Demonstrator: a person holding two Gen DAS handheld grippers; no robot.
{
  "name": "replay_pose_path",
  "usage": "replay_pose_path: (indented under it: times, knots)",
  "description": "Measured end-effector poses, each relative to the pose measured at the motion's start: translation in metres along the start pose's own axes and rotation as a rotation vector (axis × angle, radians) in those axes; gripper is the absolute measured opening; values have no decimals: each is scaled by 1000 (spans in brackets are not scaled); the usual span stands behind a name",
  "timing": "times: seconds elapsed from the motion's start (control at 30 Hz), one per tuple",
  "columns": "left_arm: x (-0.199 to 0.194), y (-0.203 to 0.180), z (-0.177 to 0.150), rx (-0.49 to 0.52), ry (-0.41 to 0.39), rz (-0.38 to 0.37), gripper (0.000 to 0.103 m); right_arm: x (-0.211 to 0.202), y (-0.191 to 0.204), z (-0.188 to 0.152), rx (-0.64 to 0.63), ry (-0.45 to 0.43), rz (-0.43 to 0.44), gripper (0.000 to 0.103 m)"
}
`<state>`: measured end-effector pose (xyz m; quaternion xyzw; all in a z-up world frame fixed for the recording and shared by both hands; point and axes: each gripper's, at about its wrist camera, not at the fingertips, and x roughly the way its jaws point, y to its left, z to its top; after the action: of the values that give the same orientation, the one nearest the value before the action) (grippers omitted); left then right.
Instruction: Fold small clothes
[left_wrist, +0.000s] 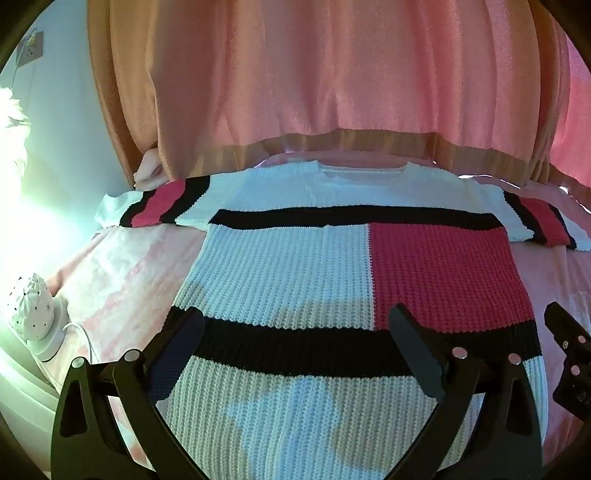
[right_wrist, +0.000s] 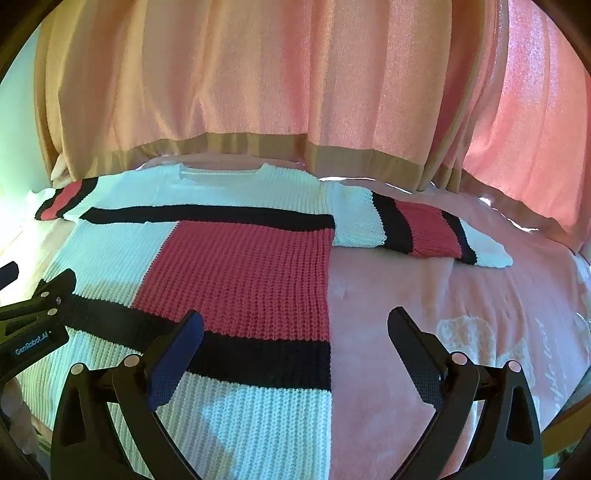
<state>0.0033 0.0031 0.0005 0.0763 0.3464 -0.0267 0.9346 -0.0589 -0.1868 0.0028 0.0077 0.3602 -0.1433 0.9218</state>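
sweater (left_wrist: 295, 266) lies flat on the bed (right_wrist: 424, 302), sleeves out, just ahead of both claws. left claw (left_wrist: 295, 325) hovers spread over the hem; right claw (right_wrist: 295, 325) hovers spread over the sweater's right edge. the chunky knit may stretch or bunch if one claw pinches too little. soft pink bedding could get caught too. curtains (right_wrist: 258, 74) hang beyond; a lamp (left_wrist: 29, 310) sits left of the left claw.

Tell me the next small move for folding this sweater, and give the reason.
Probably reach the right gripper forward to the right sleeve and close on its cuff, ready to fold it inward. The sweater lies flat on the pink blanket with both sleeves spread out, nothing is folded, and both the right and the left gripper are open and empty.
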Motion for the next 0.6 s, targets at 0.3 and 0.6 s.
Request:
replay_pose_path:
  times: [0.3,0.6]
  knots:
    - [1,1,-1,4,-3,3,98,0,1,0,-1,2,1,98]
    - [1,0,-2,6,-4,7,98,1,2,0,-5,3,2,98]
